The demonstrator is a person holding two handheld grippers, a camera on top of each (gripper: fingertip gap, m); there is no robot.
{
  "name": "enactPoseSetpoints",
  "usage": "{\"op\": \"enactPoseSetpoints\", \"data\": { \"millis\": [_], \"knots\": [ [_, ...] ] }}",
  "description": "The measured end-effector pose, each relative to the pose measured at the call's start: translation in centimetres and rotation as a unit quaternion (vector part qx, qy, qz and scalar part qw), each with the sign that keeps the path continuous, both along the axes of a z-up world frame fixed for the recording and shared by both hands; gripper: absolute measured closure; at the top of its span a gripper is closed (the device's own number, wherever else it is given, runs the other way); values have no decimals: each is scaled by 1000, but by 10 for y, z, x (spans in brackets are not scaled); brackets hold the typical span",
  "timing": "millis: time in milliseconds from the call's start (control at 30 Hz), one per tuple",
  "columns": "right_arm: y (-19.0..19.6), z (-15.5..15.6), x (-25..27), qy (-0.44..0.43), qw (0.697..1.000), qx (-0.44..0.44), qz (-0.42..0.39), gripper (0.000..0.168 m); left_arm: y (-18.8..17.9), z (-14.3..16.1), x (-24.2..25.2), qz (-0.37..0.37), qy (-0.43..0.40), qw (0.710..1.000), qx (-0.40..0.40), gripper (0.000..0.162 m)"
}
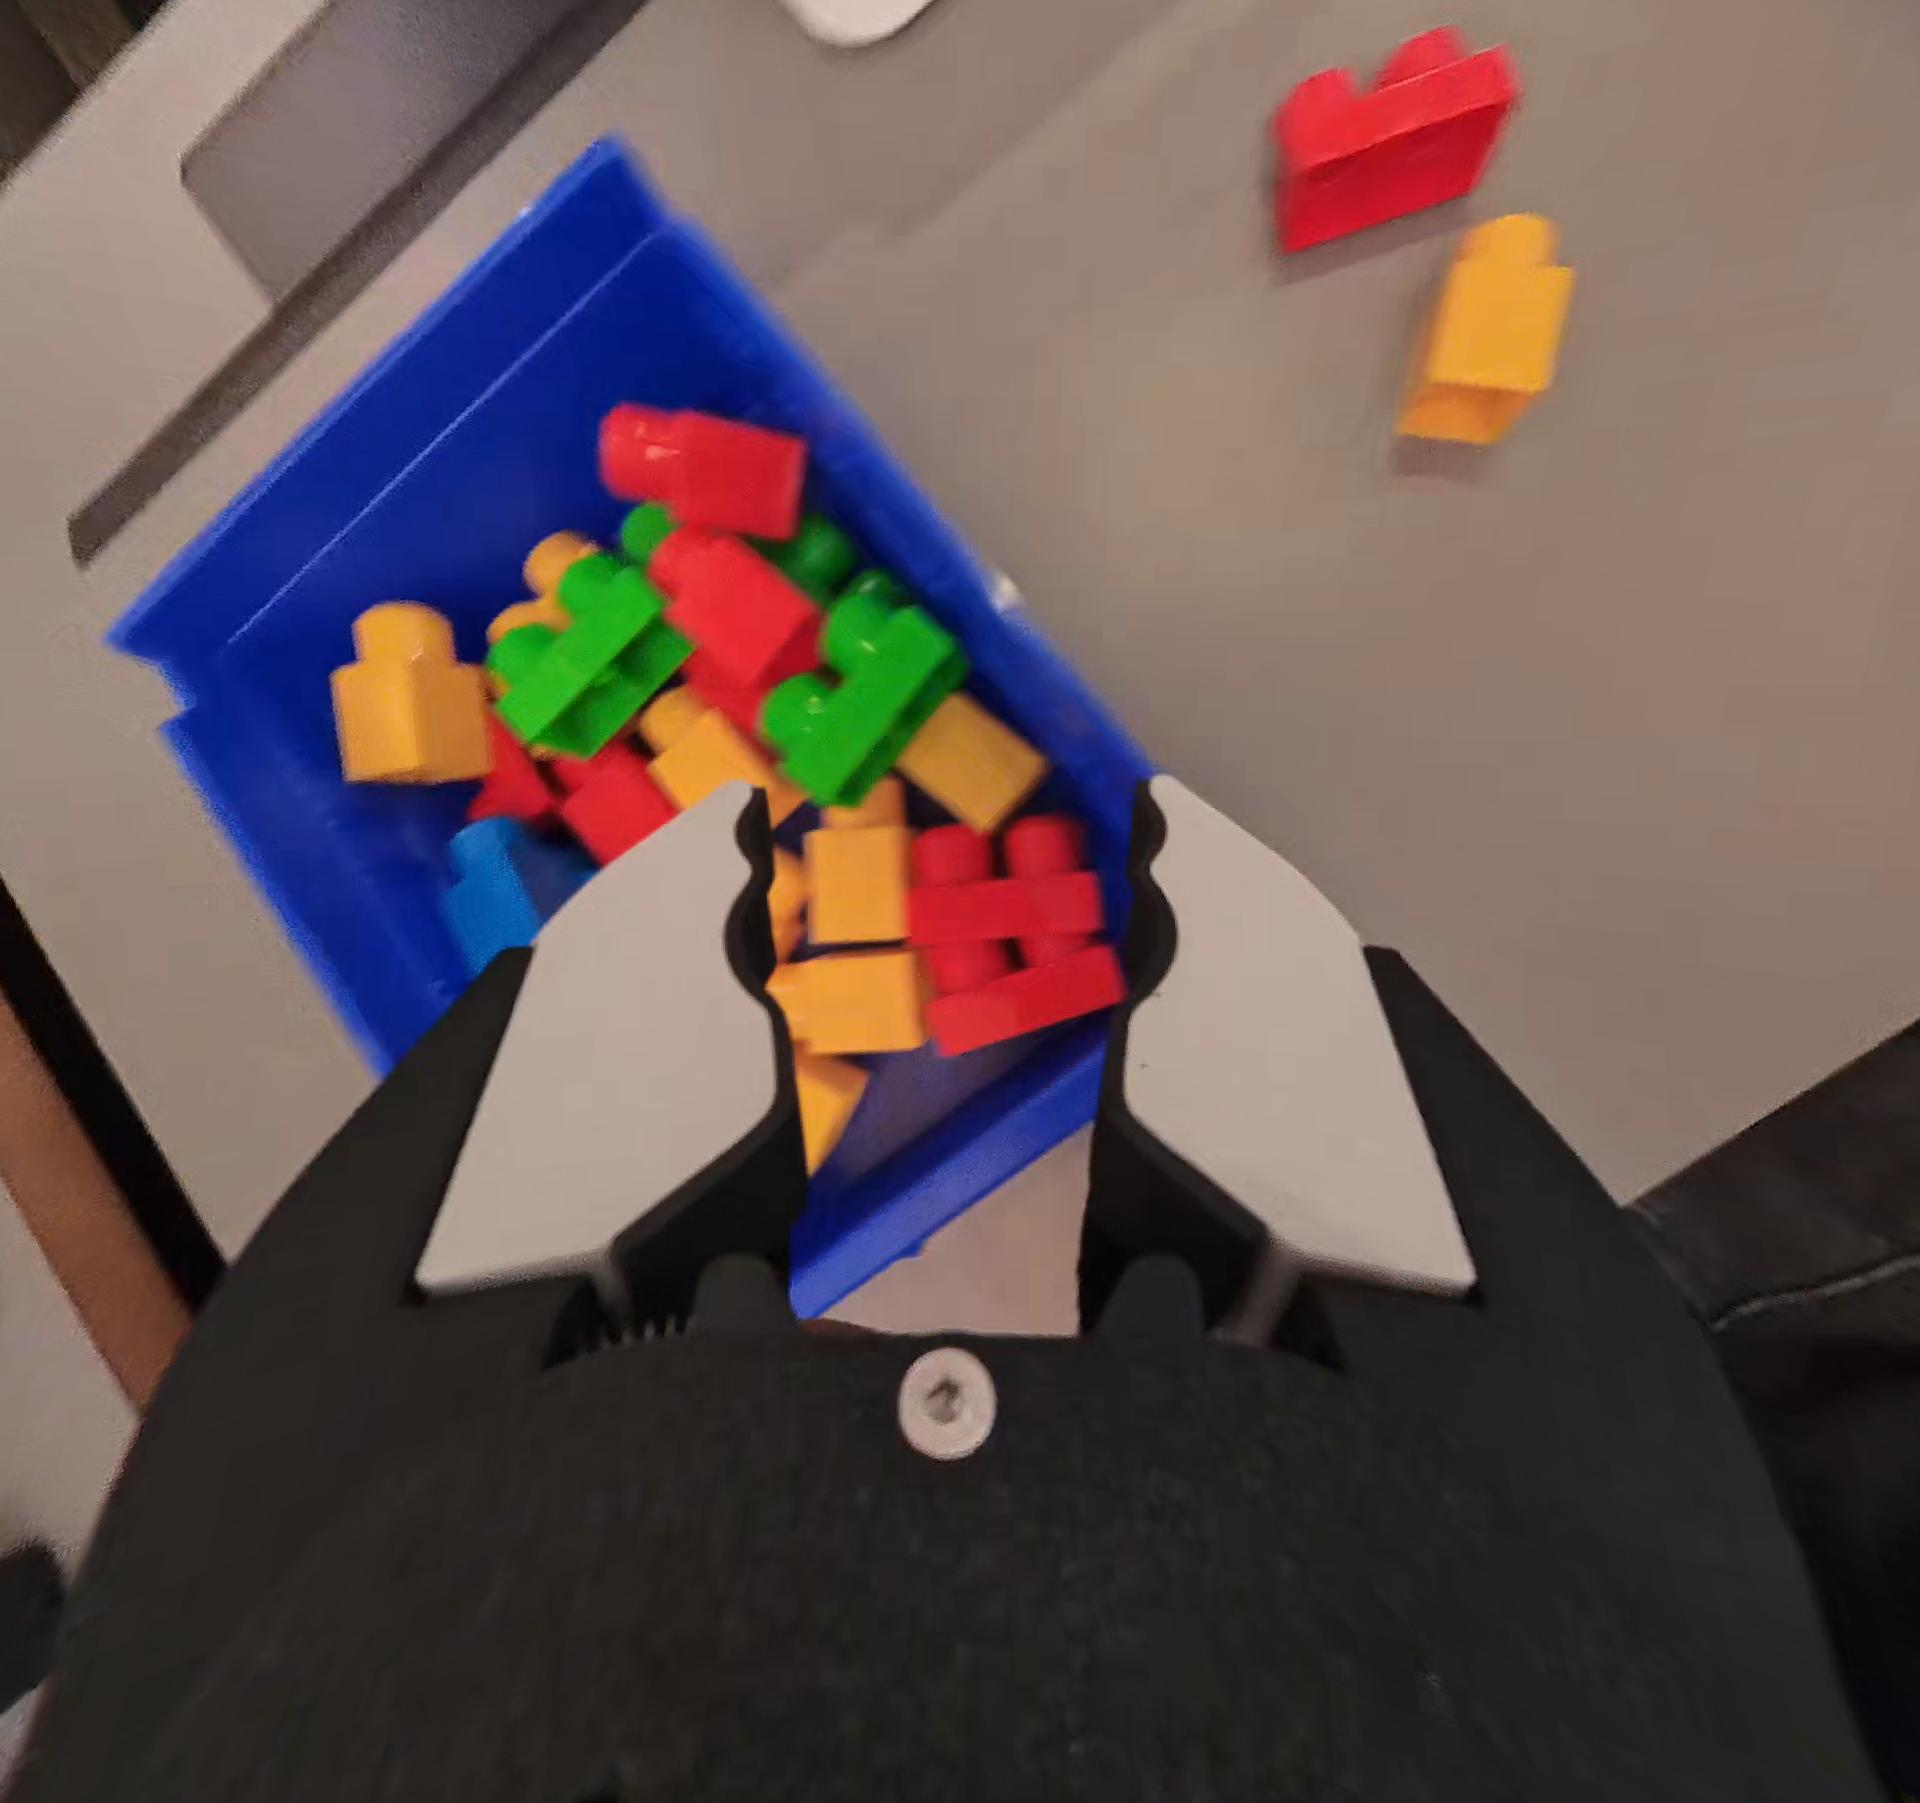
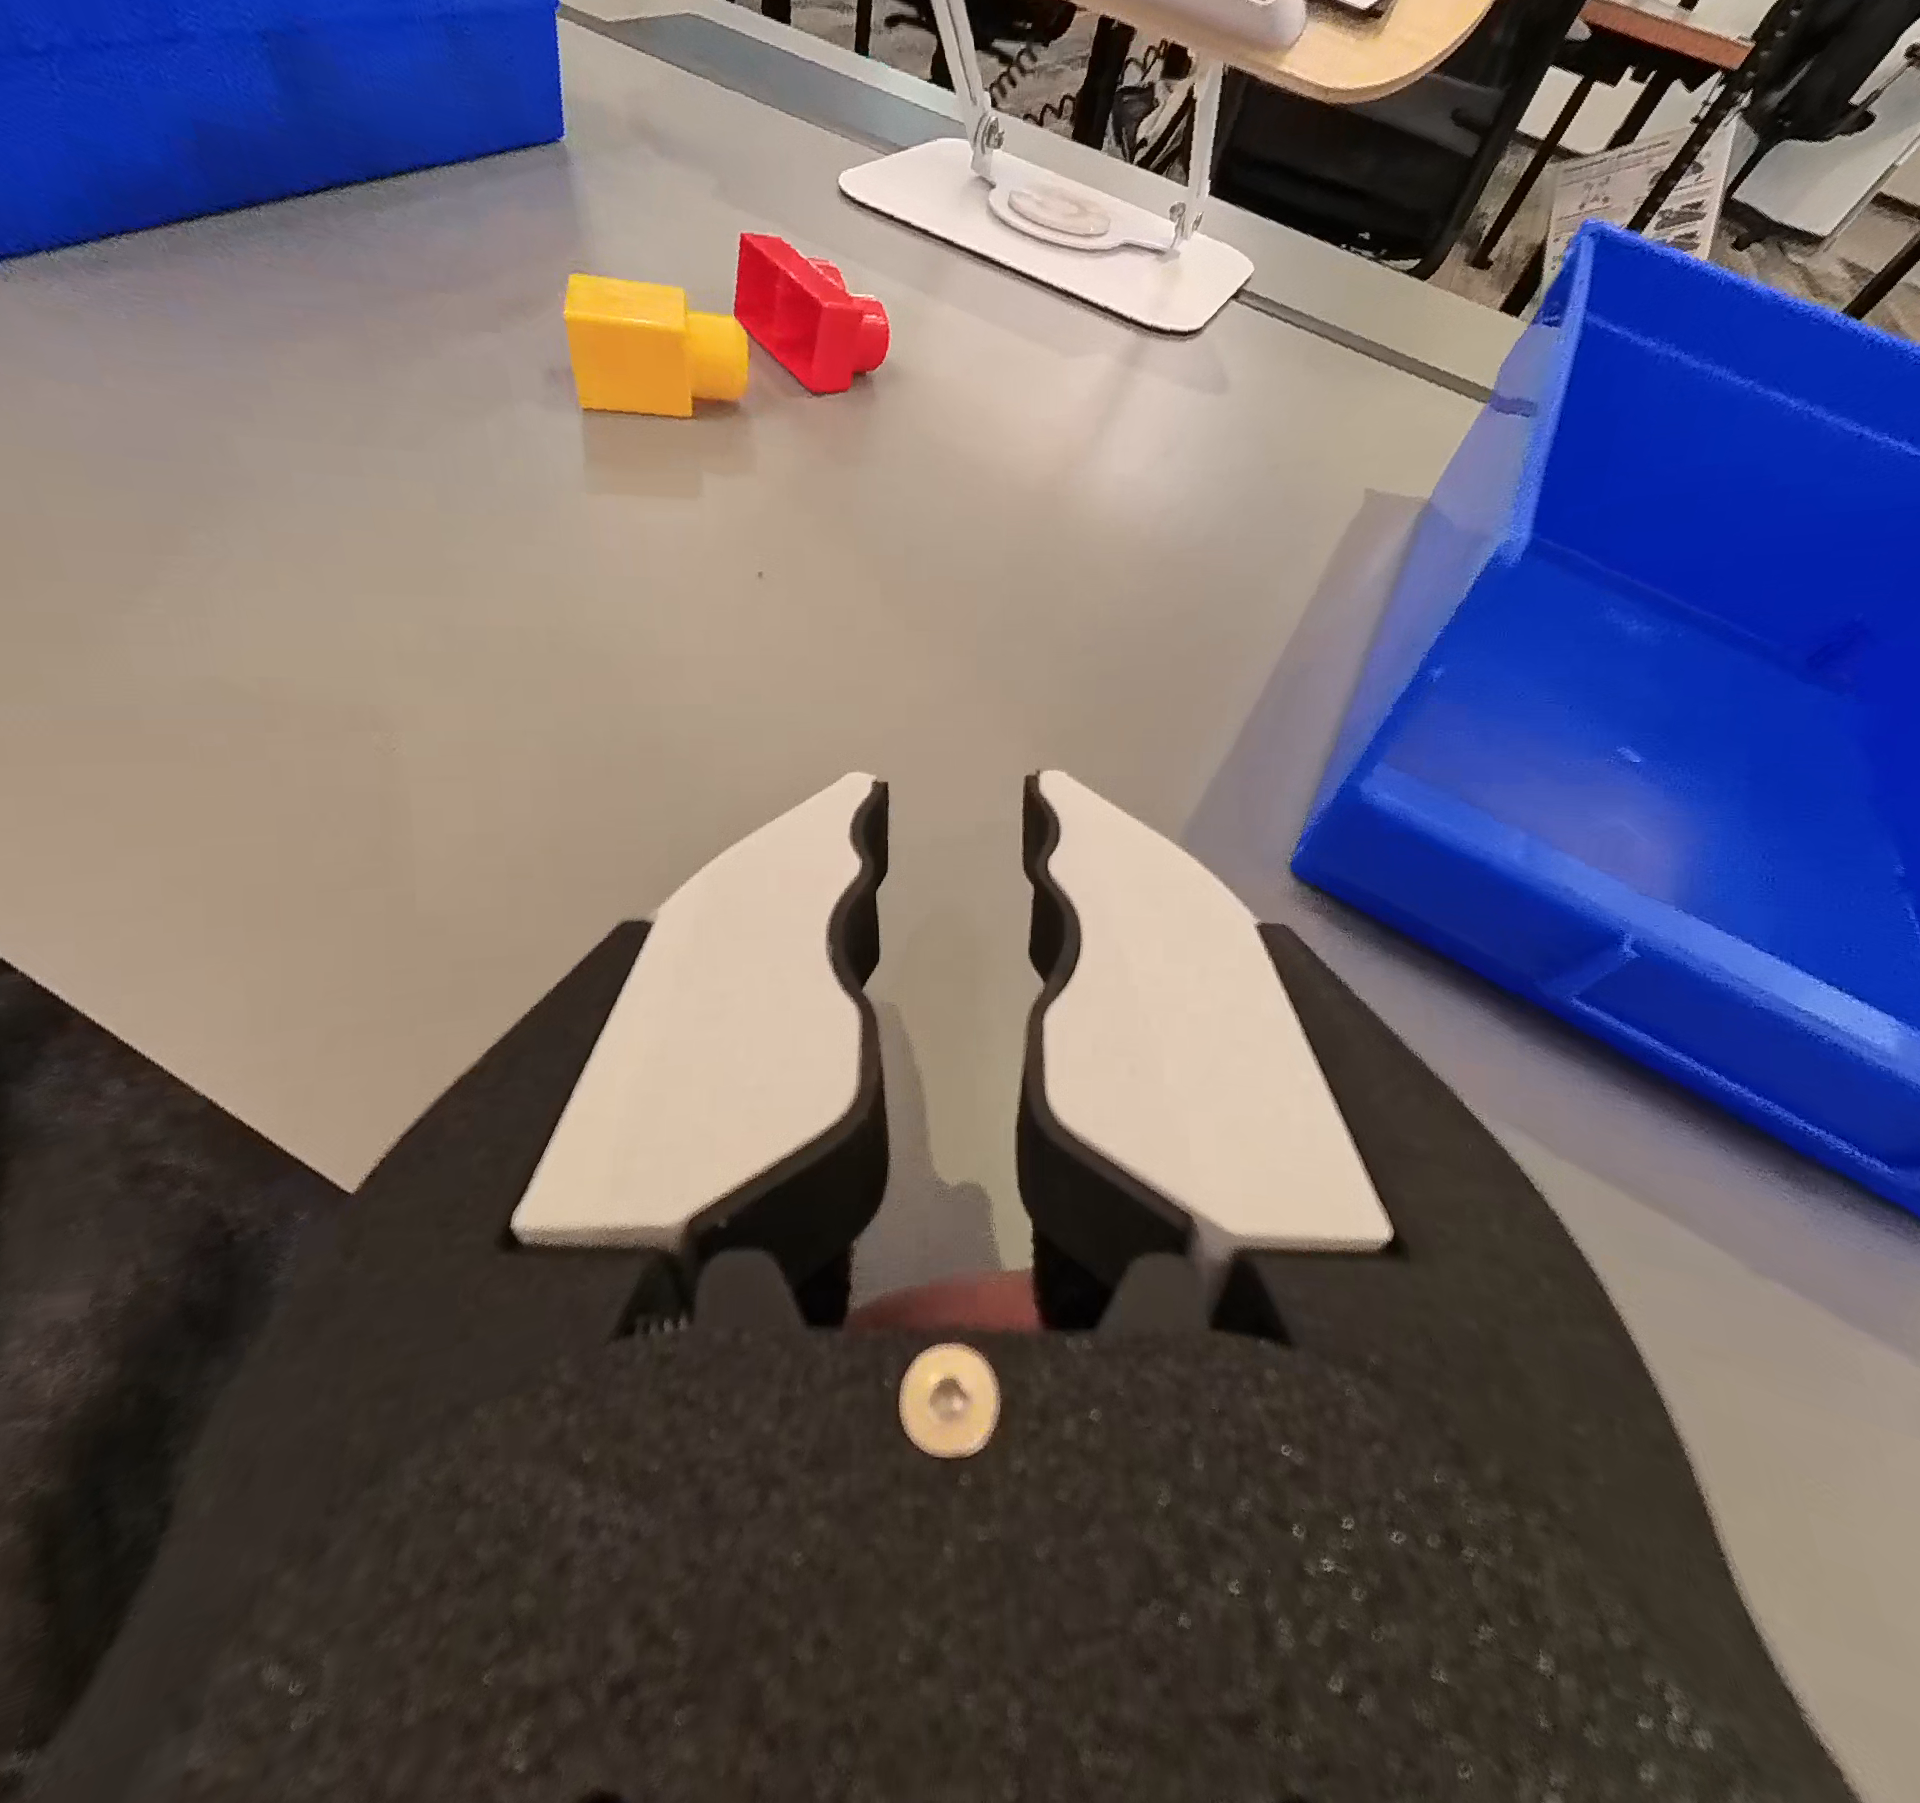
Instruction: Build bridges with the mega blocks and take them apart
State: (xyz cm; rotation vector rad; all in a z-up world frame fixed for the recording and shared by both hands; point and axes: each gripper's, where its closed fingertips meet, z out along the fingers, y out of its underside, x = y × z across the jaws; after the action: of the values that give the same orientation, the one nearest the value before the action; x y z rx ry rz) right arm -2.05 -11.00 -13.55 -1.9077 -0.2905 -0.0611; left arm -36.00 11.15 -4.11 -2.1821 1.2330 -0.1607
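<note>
A blue bin holds several red, yellow, green and blue mega blocks. My left gripper is open and empty above the bin's near end, over a red two-stud block and yellow blocks. A red two-stud block and a yellow one-stud block lie on their sides on the grey table to the right. The right wrist view shows the same yellow block and red block far ahead. My right gripper is open a little and empty above the table.
An empty blue bin stands to the right of my right gripper. The filled bin's blue wall stands at the far left. A white stand base sits at the table's back, with chairs and desks beyond. The grey table lies between.
</note>
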Motion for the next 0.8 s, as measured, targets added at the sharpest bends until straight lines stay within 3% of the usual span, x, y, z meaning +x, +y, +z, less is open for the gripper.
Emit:
{"op": "enactPoseSetpoints", "data": {
  "millis": [167,333,500,800],
  "knots": [
    [-1,3,0,-9,1000,5,-2,144,109,-1,-56,71,45,996,-23,105],
    [2,5,1,-10,1000,7,-6,144,182,-42,-78,107,113,985,-69,107],
    [5,1,-2,-13,1000,0,-1,144,212,-78,-86,125,148,976,-104,106],
    [6,-1,-5,-14,1000,-9,8,145,219,-93,-90,145,237,958,-75,105]
  ]
}}
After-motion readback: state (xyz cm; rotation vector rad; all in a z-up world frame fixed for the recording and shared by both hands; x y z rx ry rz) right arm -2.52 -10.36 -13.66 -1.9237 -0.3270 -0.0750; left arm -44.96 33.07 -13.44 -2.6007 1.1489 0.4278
